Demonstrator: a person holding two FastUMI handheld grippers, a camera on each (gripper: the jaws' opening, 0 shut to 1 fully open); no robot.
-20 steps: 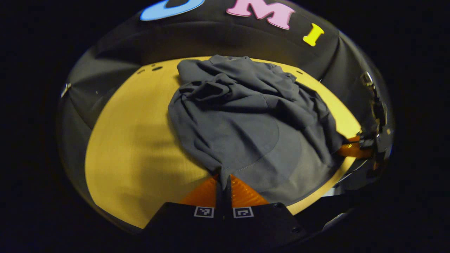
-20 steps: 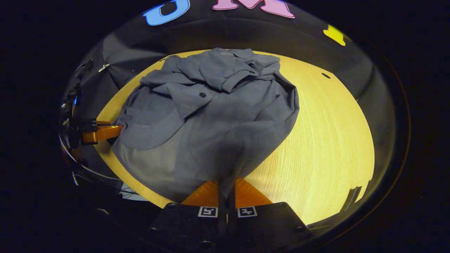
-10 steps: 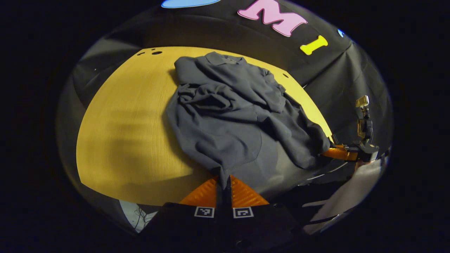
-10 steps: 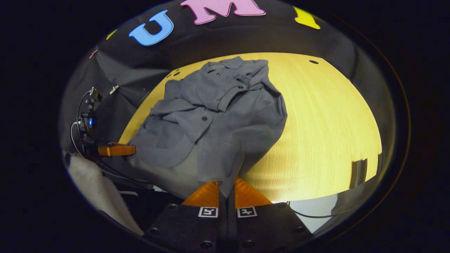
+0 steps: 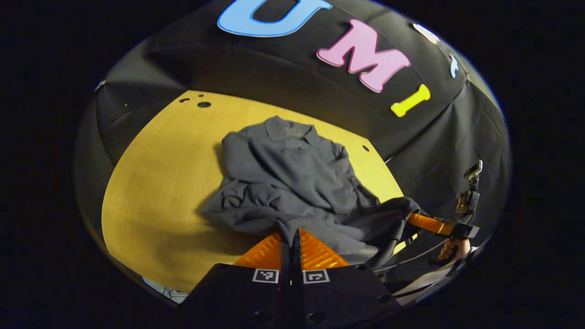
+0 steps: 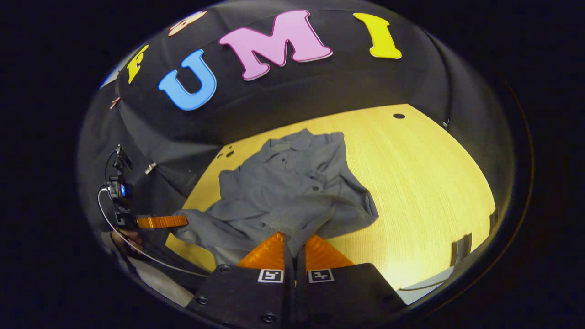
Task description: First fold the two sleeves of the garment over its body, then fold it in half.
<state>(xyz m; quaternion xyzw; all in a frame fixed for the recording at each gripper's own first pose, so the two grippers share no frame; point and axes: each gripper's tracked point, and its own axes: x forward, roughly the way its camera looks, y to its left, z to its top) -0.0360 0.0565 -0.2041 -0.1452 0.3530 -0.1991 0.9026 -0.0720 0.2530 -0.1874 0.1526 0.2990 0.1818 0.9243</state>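
Garment [image 5: 292, 178]: soft, light, limp; spread on the bench [image 5: 160, 183], hem raised.
Left claw [image 5: 291, 237]: clenched on the hem corner.
Right claw [image 6: 295, 242]: clenched on the opposite corner.
Hold: corners are best gripped.

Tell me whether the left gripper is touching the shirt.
Touching. In the left gripper view, the left gripper has its fingers shut on the near edge of the grey shirt, with cloth pinched between them.
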